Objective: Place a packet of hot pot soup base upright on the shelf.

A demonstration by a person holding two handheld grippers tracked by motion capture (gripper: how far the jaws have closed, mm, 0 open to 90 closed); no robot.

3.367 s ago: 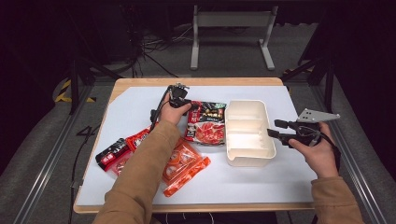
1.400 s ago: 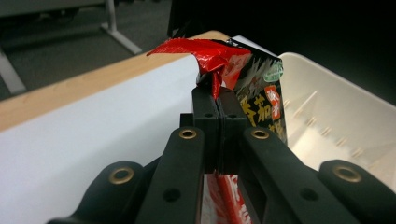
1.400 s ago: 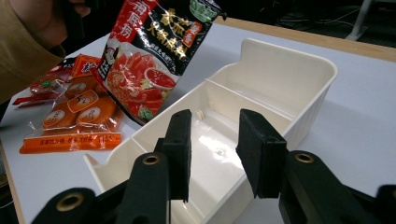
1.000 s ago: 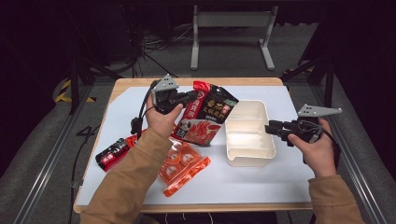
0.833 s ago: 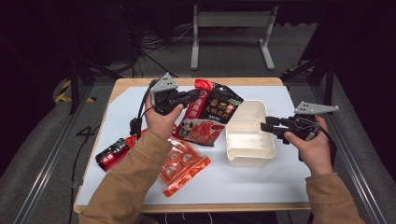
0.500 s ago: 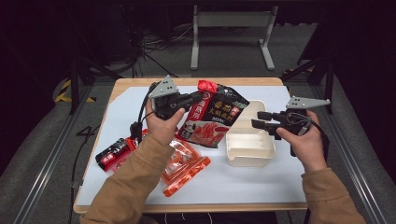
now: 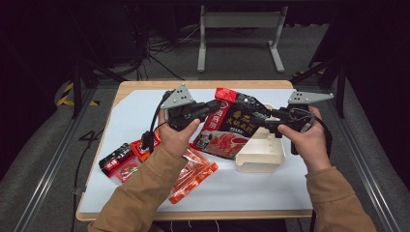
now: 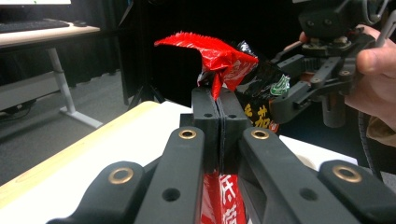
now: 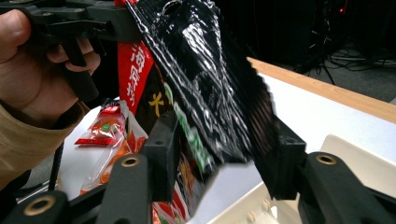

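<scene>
Desk (image 7: 121, 188) carries a white tray (image 7: 261, 159) toward its right edge. Above that tray hangs the black-and-red pouch (image 7: 232, 128), its red corner clamped by the left gripper (image 7: 215, 105); the right gripper (image 7: 267, 117), jaws lately narrowing, stands half-wide around the pouch's other edge.

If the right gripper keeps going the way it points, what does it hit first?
Most likely the black and red sauce packet, whose edge already hangs between the right gripper's open fingers; behind it, depth unclear, the left gripper.

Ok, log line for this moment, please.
left gripper shut on pouch top | right gripper jaws straddle far corner, just closing | pouch above tray
</scene>
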